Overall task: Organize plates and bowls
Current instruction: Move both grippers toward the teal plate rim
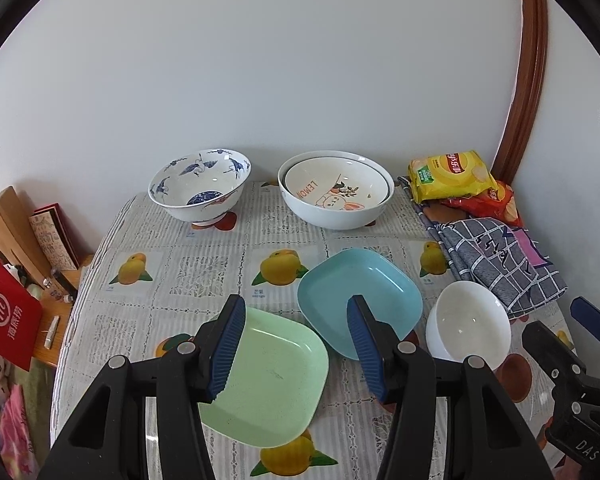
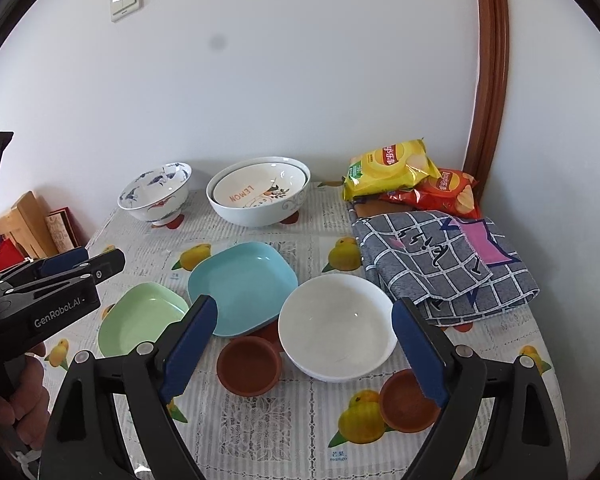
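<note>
Two grippers hover over the fruit-print tablecloth point(image 1: 204, 264), and neither has anything in its grasp. Left gripper point(image 1: 296, 348) hangs above the green plate point(image 1: 272, 380), its blue pads parted about halfway with only air between them, the plate lying flat on the cloth below. Right gripper point(image 2: 304, 348) stands spread wide, blue pads either side of the white bowl point(image 2: 336, 336) but clear of its rim; the bowl sits upright on the cloth.

Just beside the green plate, the blue plate point(image 2: 242, 286) lies with its near edge lifted, resting on a brown saucer point(image 2: 248, 366), and its left corner overlapping the green one. A second brown saucer point(image 2: 408, 400) sits near the front, partly behind the right pad.

Back by the wall, the blue-and-white patterned bowl point(image 1: 200, 186) stands on the left, and to its right a large white bowl point(image 1: 336, 200) with a lemon-print bowl point(image 1: 336, 192) nested inside it.

Over on the right, a checked grey cloth point(image 2: 448, 264) lies folded, with a yellow crisp bag point(image 2: 392, 172) and a red crisp bag point(image 2: 448, 194) behind it. A hand point(image 2: 16, 404) shows at the left edge of the right wrist view, holding the other gripper's handle.
</note>
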Available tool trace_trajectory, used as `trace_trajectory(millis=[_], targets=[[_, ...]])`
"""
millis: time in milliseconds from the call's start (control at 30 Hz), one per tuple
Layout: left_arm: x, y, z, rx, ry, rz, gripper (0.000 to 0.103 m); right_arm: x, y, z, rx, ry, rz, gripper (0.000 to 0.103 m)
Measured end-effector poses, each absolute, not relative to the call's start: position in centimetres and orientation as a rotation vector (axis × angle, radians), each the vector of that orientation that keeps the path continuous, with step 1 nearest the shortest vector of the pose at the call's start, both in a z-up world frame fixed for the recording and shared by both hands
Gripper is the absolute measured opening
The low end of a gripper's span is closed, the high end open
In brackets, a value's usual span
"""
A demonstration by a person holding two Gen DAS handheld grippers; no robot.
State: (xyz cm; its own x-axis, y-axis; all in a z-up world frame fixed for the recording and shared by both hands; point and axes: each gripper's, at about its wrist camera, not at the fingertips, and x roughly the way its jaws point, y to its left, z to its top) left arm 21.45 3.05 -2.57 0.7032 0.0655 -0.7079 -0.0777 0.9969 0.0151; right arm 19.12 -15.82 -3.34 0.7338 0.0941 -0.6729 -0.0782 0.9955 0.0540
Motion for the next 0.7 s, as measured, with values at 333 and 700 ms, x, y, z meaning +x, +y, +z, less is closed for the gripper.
trace_trajectory(millis=[333,700], targets=[[24.9,3.8,-4.1,-0.002,0.822,0.097,0.051,23.3,-15.3,-5.1,0.019,0.805,0.114,0.088],[29.3,4.2,-7.8,0.015,0.892,0.090,0.051,28.9,-13.6,-8.0,-0.046,0.853,0.140,0.083]])
